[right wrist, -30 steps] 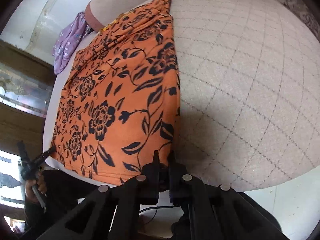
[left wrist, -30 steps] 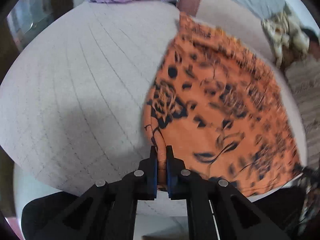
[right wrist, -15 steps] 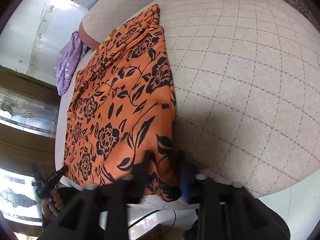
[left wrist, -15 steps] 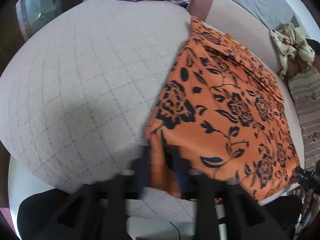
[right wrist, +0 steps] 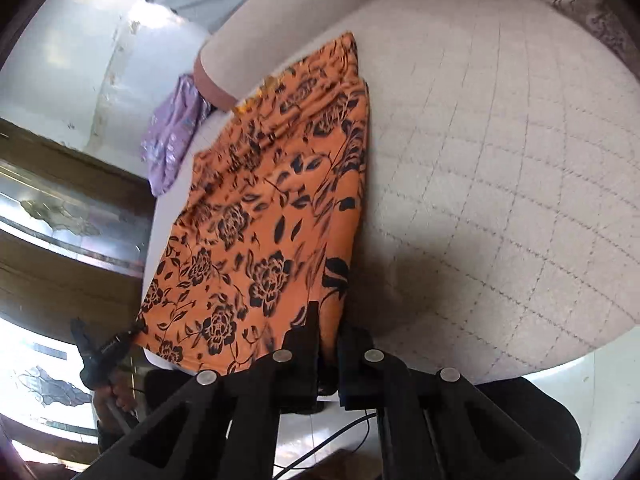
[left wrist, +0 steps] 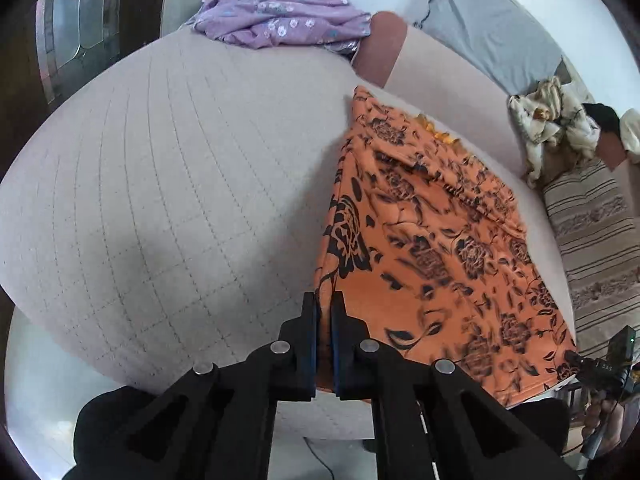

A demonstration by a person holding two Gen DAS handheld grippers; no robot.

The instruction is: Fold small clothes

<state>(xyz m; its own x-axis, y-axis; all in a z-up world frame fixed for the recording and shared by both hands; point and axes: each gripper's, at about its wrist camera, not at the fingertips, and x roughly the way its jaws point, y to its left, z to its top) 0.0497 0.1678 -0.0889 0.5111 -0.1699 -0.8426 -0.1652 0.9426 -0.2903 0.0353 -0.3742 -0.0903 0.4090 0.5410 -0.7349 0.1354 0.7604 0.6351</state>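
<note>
Orange floral garment (left wrist: 432, 248) is spread on a quilted beige mattress (left wrist: 168, 200), along one side of it, and its near edge is raised off the surface. One near corner is pinched between the closed jaws of the left gripper (left wrist: 324, 308); the jaws have just been closing, with the cloth between them. The opposite near corner is clamped in the right gripper (right wrist: 328, 320), whose jaws have likewise just been closing on the fabric. A crumpled purple garment (left wrist: 276, 20) is seen at the far edge of the mattress, well apart from the orange one. A striped cushion (left wrist: 592, 240) is noted beside the mattress.
</note>
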